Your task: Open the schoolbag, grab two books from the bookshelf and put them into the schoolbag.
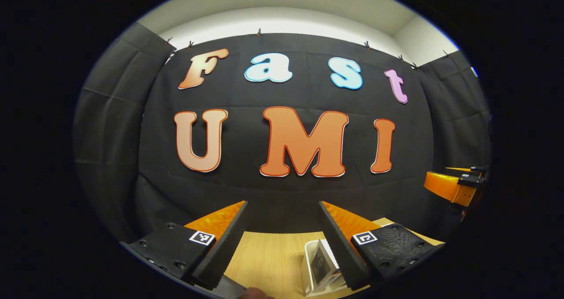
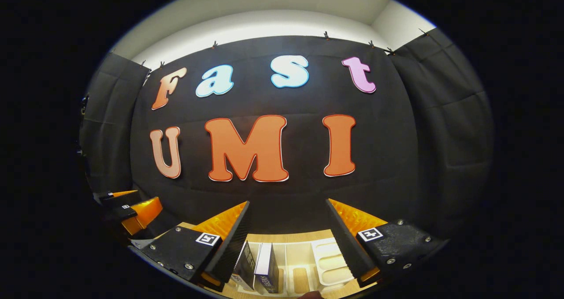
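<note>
Both grippers are held high above the bench (image 1: pixel 264 259), pointed at the booth's black cloth wall, and nothing is gripped yet. The left gripper (image 1: pixel 282 246) is seen with its jaws spread wide and empty; just below and inside its right finger a white bookshelf (image 1: pixel 308 268) is glimpsed, with one book (image 1: pixel 321 263) standing upright in it. Far off to its right, the other gripper is caught at the edge of the left gripper view.

The right gripper (image 2: pixel 288 241) is likewise parted wide, with nothing between its fingers. Directly beneath it the white bookshelf (image 2: pixel 308 255) is spread out, and two books (image 2: pixel 257 268) are seen standing upright in a compartment just inside its left finger; the compartments nearer its right finger look bare. The left gripper is spotted well off to its left.

The schoolbag cannot be placed from these pictures, so whether it has been opened cannot be told. No book is seen lifted out, so the grabbing and the packing are judged to be wholly left to do.
</note>
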Demonstrator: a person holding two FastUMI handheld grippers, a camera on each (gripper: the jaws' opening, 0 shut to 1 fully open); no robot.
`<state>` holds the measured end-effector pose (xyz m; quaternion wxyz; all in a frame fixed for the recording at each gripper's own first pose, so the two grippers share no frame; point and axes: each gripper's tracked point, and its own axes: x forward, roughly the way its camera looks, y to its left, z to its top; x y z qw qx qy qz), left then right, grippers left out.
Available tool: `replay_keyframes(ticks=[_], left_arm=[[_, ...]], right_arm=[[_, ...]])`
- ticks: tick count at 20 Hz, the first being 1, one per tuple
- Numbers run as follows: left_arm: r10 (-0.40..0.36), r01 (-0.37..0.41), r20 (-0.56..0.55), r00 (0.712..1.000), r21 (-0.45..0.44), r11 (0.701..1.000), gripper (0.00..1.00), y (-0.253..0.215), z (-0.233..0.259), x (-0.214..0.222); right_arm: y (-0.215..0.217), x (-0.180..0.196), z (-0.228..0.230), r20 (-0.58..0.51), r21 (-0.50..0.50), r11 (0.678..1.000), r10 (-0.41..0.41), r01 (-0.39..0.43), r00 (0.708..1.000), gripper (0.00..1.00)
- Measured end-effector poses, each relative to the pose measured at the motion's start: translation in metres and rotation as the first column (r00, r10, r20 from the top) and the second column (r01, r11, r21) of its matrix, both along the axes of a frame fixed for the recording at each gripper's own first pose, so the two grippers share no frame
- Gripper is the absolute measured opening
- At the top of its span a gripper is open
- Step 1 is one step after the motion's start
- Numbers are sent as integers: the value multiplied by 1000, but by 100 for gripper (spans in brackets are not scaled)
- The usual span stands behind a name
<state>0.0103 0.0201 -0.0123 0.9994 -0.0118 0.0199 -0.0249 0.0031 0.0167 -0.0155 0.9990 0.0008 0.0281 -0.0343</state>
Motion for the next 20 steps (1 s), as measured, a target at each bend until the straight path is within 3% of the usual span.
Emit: replay_keyframes(ticks=[14, 20], left_arm=[[38, -38, 11, 999, 38, 999, 98, 11, -1, -18], [52, -50, -3, 999, 160, 986, 100, 15, -18, -19]], right_arm=[[7, -6, -4, -18, -5, 1000, 23, -23, 1000, 98], [1, -2, -3, -15, -33, 999, 24, -24, 1000, 98]])
